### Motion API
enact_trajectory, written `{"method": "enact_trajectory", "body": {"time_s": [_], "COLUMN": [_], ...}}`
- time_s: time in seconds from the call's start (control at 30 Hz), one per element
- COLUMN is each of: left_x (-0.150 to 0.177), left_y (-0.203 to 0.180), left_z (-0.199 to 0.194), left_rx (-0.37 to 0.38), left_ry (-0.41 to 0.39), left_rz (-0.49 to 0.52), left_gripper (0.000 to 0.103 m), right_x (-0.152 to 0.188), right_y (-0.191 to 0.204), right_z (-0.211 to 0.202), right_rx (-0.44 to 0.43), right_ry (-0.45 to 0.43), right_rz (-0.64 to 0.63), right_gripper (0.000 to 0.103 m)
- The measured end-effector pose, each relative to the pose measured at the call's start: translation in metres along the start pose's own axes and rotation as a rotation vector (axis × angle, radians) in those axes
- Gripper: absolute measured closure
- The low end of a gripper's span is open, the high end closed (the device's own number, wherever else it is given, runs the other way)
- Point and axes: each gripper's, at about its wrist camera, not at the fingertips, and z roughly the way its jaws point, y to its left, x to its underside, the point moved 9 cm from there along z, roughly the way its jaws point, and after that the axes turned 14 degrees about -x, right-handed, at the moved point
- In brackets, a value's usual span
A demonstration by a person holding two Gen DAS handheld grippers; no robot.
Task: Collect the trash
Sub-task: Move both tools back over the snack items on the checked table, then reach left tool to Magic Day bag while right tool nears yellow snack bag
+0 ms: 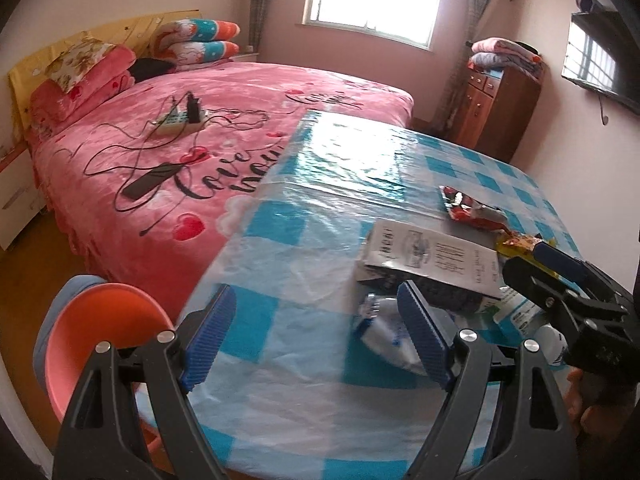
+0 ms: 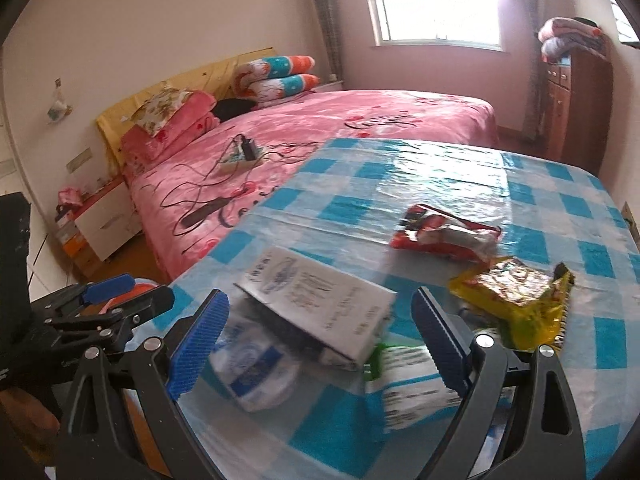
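Observation:
Trash lies on the blue-checked table (image 1: 280, 312) (image 2: 560, 208): a white printed pouch (image 1: 432, 260) (image 2: 320, 300), a red wrapper (image 1: 472, 208) (image 2: 444, 236), a yellow wrapper (image 2: 516, 300) (image 1: 520, 242), a crumpled white and blue wrapper (image 2: 256, 364) (image 1: 384, 328) and a green and white packet (image 2: 408, 376). My left gripper (image 1: 316, 340) is open and empty over the table's near edge, left of the pile. My right gripper (image 2: 320, 344) is open and empty, its fingers on either side of the white pouch. Each gripper shows in the other's view (image 1: 568, 284) (image 2: 104, 308).
An orange bin (image 1: 100, 340) stands by the table's left edge, below my left gripper. A pink bed (image 1: 208, 136) with a power strip (image 1: 176, 122), cables and a remote lies behind the table. A wooden cabinet (image 1: 500, 112) stands at the back right, a TV (image 1: 600, 64) on the right wall.

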Motion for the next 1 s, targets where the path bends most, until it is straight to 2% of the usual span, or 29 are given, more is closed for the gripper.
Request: {"method": "enact_trajectory", "body": {"time_s": [0.73, 1.0], "left_x": [0.004, 0.013], "left_y": [-0.082, -0.110], "left_z": [-0.010, -0.016], "left_rx": [0.063, 0.097], "left_ry": [-0.002, 0.009], "left_rz": [0.118, 0.170], "left_gripper": [0.020, 0.020], "right_x": [-0.004, -0.006], "right_y": [-0.068, -0.108], "right_z": [-0.033, -0.052], "right_rx": [0.115, 0.135], "right_ry": [-0.049, -0.064], "right_rz": [0.050, 0.131], "right_gripper": [0.012, 0.012]}}
